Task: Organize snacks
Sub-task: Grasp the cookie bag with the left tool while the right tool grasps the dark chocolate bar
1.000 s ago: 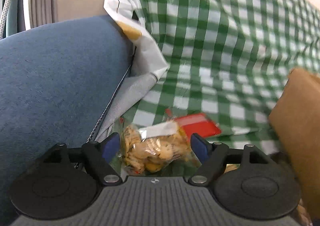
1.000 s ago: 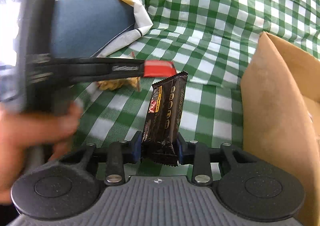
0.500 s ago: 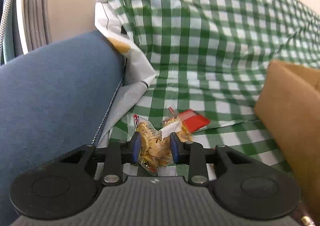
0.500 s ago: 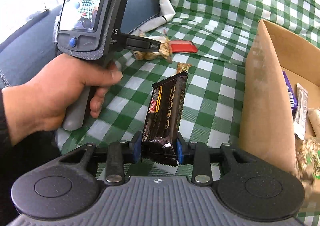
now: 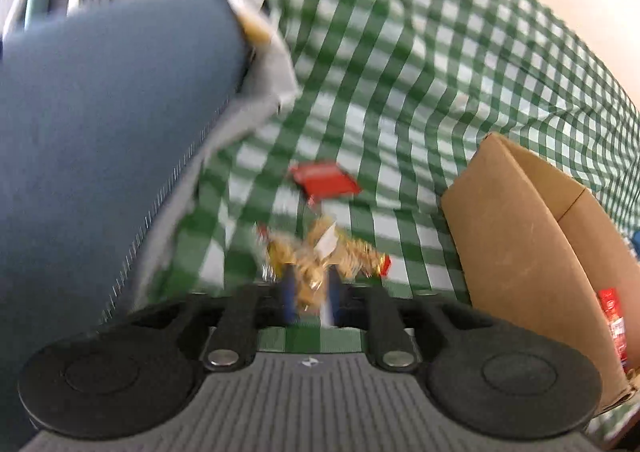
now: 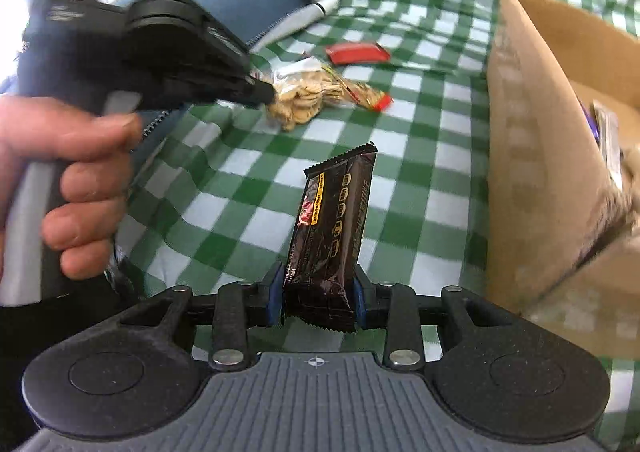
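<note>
My left gripper (image 5: 310, 298) is shut on a clear bag of golden snacks (image 5: 320, 256) and holds it above the green checked cloth (image 5: 420, 71); the view is blurred. In the right wrist view the same bag (image 6: 308, 95) hangs from the left gripper (image 6: 264, 93). My right gripper (image 6: 318, 300) is shut on a dark brown snack bar (image 6: 332, 228), which stands upright. A red packet (image 5: 324, 181) lies on the cloth and also shows in the right wrist view (image 6: 356, 53). An open cardboard box (image 6: 560, 139) with snacks inside stands at the right.
A blue cushion (image 5: 100, 131) rises at the left. White paper (image 5: 264, 51) lies against its edge. The cardboard box's wall (image 5: 520, 252) is close on the right of the left gripper. A hand (image 6: 76, 187) holds the left gripper's handle.
My left gripper closed on the snack bag and lifted it off the cloth, moving right toward the box. My right gripper kept its hold on the dark bar.
</note>
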